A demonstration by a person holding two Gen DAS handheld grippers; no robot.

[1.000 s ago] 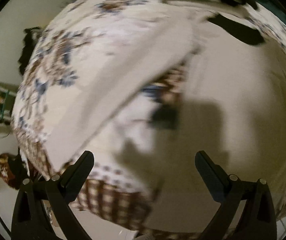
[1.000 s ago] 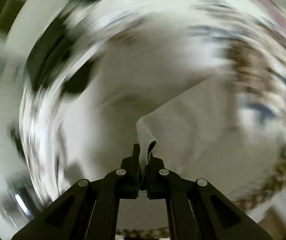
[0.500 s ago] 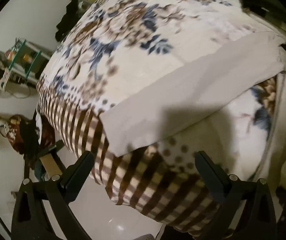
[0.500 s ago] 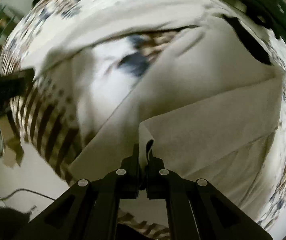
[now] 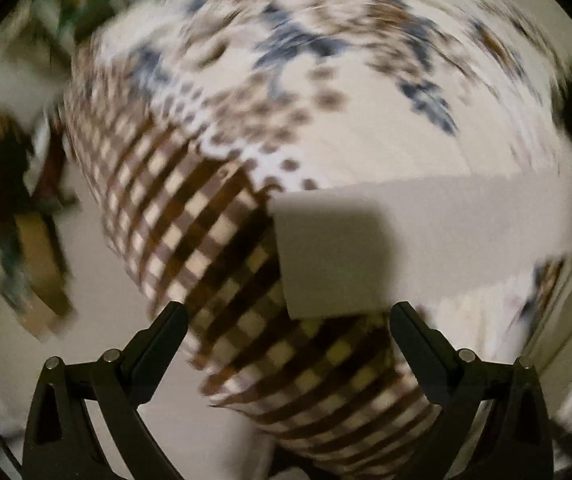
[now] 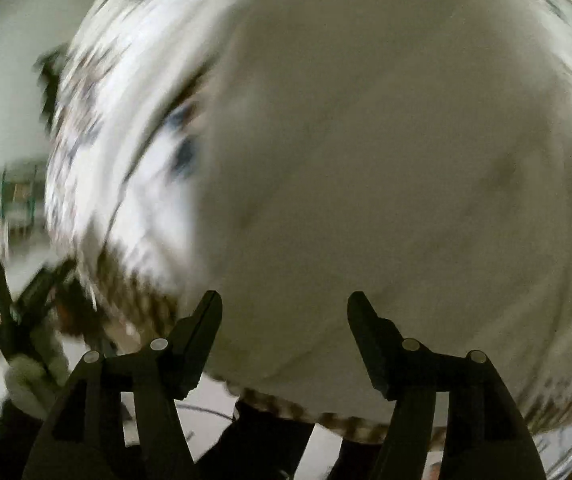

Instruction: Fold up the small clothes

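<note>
While no writing is readable, the left gripper (image 5: 286,320) stands spread, empty, above the beige garment (image 5: 426,216) at 3 o'clock; the right gripper (image 6: 283,308) is opening, nothing between its jaws.

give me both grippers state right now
left gripper: open, holding nothing
right gripper: jaws opening, nothing between them, beige cloth below

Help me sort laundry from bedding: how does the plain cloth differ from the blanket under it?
The plain cloth is one pale beige colour; the blanket carries blue and brown flowers, dots and a brown checked border. The cloth is much smaller and lies on top, while the blanket spreads beneath it and drapes over the edge. The cloth shows straight edges and a square corner. Both are soft fabric, lying flat.
</note>
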